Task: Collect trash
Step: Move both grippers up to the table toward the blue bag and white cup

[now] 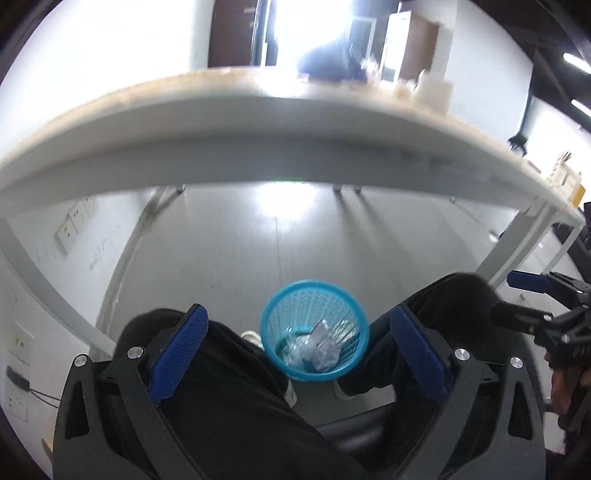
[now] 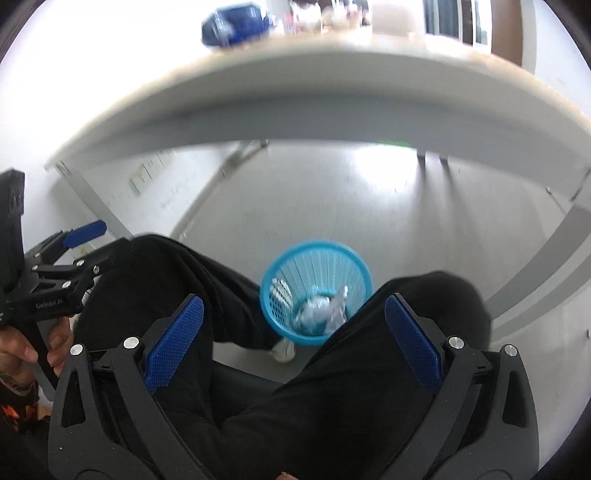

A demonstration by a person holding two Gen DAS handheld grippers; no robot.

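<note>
A light blue mesh waste basket (image 1: 314, 330) stands on the grey floor between the seated person's feet. Crumpled clear plastic trash (image 1: 314, 349) lies inside it. My left gripper (image 1: 299, 350) is open and empty, held above the person's lap and pointing down at the basket. The basket also shows in the right wrist view (image 2: 316, 291), with the crumpled trash (image 2: 321, 314) in it. My right gripper (image 2: 293, 332) is open and empty, also above the lap. Each gripper appears at the edge of the other's view, the right one (image 1: 546, 295) and the left one (image 2: 70, 251).
A white table edge (image 1: 258, 140) curves across above the basket, with its legs (image 1: 517, 254) to the right. A dark blue object (image 2: 236, 24) and boxes sit on the tabletop. The person's black-trousered legs (image 2: 177, 280) flank the basket. Wall sockets (image 1: 74, 225) are at left.
</note>
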